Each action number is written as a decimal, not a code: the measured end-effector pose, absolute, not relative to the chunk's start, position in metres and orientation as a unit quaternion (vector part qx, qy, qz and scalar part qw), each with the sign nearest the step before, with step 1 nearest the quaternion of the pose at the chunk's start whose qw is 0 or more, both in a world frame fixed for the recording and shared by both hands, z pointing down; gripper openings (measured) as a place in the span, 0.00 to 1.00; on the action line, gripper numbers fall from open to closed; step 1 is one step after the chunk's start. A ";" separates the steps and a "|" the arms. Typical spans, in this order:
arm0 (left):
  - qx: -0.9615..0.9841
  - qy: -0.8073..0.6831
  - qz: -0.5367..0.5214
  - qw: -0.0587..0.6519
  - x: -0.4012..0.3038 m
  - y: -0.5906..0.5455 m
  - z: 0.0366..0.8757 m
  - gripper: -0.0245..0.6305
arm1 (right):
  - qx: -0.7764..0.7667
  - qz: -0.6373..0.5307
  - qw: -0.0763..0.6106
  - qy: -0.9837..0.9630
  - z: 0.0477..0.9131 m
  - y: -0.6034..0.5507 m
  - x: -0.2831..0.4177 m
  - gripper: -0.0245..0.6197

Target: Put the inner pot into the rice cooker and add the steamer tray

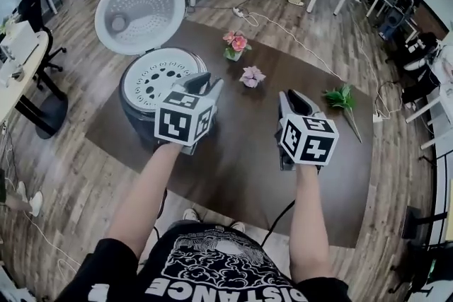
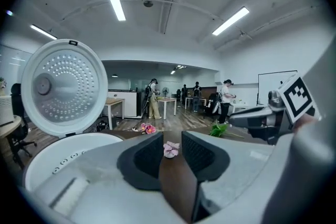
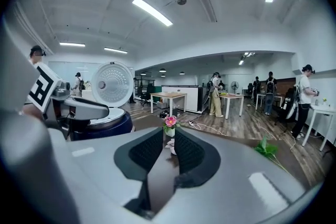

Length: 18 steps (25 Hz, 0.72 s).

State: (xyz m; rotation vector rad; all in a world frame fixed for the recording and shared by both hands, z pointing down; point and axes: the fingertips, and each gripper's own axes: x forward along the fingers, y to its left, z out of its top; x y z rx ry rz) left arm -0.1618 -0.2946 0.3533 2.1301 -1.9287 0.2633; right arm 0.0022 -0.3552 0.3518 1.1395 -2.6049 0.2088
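Now, nearest you, both forearms reach out from your black printed shirt (image 1: pixel 212 269) over the brown table (image 1: pixel 241 159). Your left gripper (image 1: pixel 209 83) hovers at the right edge of the rice cooker (image 1: pixel 131 109), its jaws a moderate gap apart and empty; only table and a far-off flower show between them. Your right gripper (image 1: pixel 297 99) hangs over bare table, well to the cooker's right. Its jaws are down to a slim slit, with nothing in there either.

On to the cooker: the white perforated steamer tray (image 1: pixel 152 78) sits in its mouth, filling the opening. The inner pot is hidden beneath, so you can't tell from here how it lies. The lid (image 1: pixel 139 13) stands swung open behind it, dimpled inner face towards you.

Further out on the table there's a pale pink flower (image 1: pixel 253 76), then a pink flower in a small pot (image 1: pixel 236 44), and off to the right a green sprig (image 1: pixel 341 97). Beyond that lie wooden floor, desks and people standing at them.
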 end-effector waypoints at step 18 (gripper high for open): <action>0.813 -0.564 0.097 0.108 -0.024 -0.313 0.350 0.12 | 0.507 0.080 0.113 -0.851 0.338 -0.335 0.170 0.04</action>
